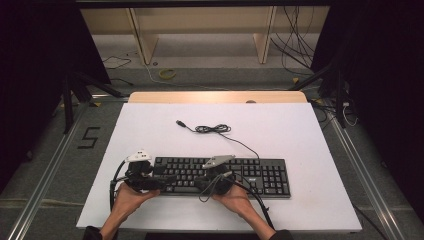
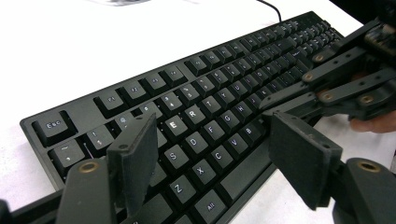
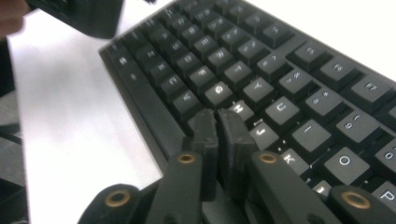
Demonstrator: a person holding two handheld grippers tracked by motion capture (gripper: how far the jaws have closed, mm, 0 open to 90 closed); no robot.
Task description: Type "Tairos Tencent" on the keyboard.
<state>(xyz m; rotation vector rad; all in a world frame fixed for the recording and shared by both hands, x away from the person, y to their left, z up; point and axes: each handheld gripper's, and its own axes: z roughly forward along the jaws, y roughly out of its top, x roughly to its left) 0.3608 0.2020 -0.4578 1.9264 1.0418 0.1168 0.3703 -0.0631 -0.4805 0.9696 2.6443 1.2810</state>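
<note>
White table top (image 1: 300, 130) at centre, bare wood strip (image 1: 215, 97) along its far edge. Grey floor (image 1: 60, 165) around table, black "5" mark (image 1: 89, 137) on floor left of table. Metal rails (image 1: 42, 182) run along floor either side of table. Beyond table: pale wooden frame (image 1: 142, 35), loose cables (image 1: 295, 45) on floor, yellow loop (image 1: 167, 74). Black curtains (image 1: 30, 60) left and right of table; black stand legs (image 1: 70, 95) beside them.

A black keyboard (image 1: 220, 176) is laid flat along the near edge of the white desk (image 1: 300, 130) (its cable (image 1: 215, 130) is coiled behind).
</note>
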